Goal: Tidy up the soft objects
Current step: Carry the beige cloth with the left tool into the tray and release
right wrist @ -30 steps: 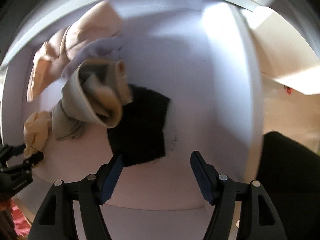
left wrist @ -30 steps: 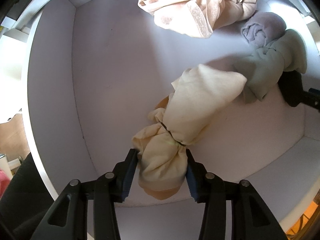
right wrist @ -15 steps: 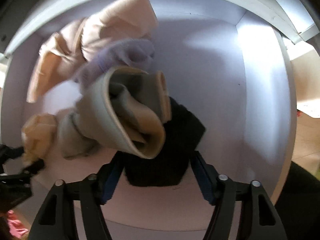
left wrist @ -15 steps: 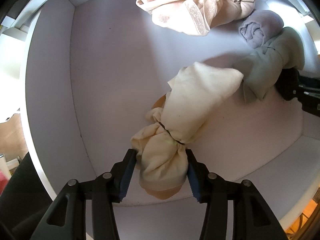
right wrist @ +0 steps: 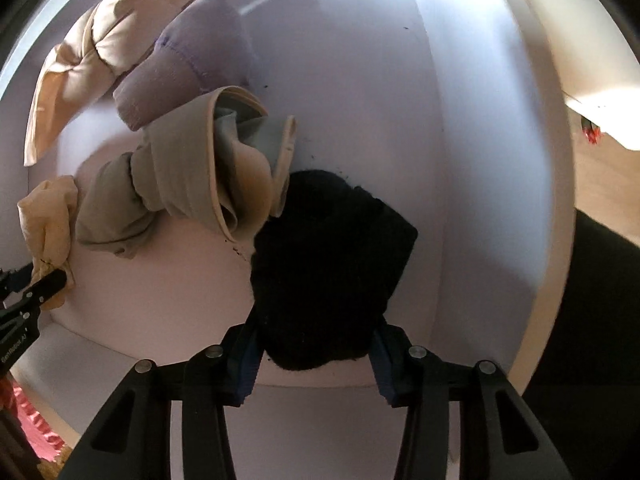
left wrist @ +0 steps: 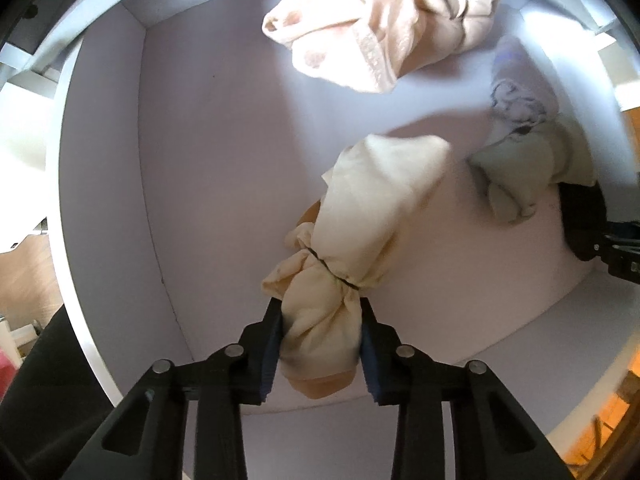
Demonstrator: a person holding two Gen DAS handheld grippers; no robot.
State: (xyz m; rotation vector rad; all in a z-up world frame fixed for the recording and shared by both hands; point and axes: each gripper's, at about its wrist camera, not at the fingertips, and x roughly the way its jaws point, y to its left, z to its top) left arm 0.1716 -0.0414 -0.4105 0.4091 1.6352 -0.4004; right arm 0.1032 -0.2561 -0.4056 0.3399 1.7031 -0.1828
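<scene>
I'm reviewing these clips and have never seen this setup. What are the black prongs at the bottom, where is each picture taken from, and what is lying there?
The prongs are two handheld grippers, one per hand; each carries a camera looking along its fingers. Both point down into a white bin.

Left view: the left gripper, whose jaws have just been closing, clamps a cream cloth bundle.

Right view: the right gripper, also just closing, squeezes a black sock roll.

Lying loose: a pink bundle, a lavender roll and a grey-green bundle.
</scene>
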